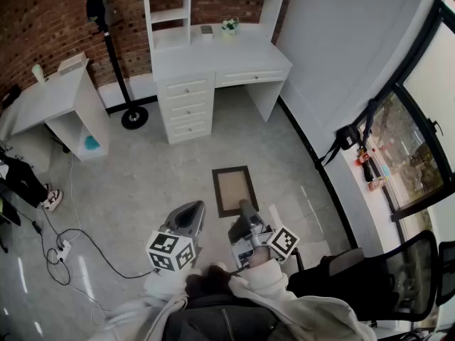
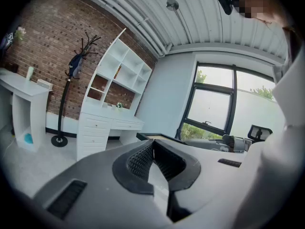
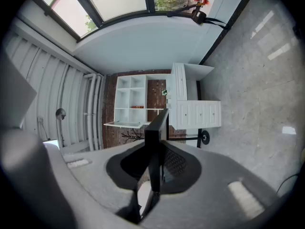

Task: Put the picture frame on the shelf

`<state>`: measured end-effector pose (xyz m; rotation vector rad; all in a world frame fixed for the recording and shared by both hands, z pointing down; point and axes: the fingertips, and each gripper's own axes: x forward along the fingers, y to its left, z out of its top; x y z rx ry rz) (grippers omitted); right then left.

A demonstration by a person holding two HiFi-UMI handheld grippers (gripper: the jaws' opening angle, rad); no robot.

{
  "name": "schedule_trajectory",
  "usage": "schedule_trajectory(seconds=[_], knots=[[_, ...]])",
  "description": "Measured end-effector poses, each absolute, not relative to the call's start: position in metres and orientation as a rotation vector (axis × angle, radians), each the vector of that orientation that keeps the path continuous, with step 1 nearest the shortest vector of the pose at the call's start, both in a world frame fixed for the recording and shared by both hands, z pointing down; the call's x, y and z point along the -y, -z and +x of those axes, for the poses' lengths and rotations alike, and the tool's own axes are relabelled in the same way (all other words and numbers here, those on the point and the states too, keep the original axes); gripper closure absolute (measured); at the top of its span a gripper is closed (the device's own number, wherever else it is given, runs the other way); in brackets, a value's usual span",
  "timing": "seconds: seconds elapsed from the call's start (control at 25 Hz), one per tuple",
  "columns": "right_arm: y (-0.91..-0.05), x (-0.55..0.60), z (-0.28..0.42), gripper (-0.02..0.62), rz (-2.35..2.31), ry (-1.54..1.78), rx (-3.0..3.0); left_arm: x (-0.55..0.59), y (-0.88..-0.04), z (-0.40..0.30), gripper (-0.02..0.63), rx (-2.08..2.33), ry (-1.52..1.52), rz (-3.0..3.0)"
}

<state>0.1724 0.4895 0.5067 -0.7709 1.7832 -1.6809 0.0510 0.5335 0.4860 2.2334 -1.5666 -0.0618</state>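
Holding: the right gripper [image 1: 246, 209] is clenched on the frame [image 1: 233, 190], its jaws biting the near edge.
Right gripper view: the frame shows edge-on, a dark bar running up between the two pads [image 3: 172, 162], which press on it from either side.
Frame: dark border with a pale beige middle. In the head view it lies flat and faces up, carried above the floor [image 1: 142, 183] ahead of the person.
Frame and shelf: well apart; the frame is out in the room, short of the worktop [image 1: 220, 57].
Left gripper [image 1: 190, 216]: clenched on nothing, with its ribbed pads meeting at the tips. It is held just beside the right gripper, on the person's left.
Left gripper view: the frame's corner shows just past the jaw tips, not between them.
Shelf [image 1: 170, 14]: white open compartments rising from the back of the white worktop, against a brick wall.
Worktop: drawers below on its left side; a small plant [image 1: 229, 25] and a small box [image 1: 206, 29] stand at its back.
Coat stand [image 1: 114, 55]: black, left of the worktop.
Side table [image 1: 50, 98]: white, further left.
Chair [image 1: 387, 275]: black, at the person's right, near the window [image 1: 419, 141].
Cable [image 1: 85, 241]: trails across the floor at left.
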Motion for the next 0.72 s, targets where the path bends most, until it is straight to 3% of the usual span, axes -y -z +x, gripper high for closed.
schedule_trajectory(seconds=[0.72], knots=[[-0.495, -0.5, 0.192, 0.545, -0.772, 1.588, -1.842, -0.539, -0.484, 0.08, 0.601, 1.524, 0.059, 2.299]])
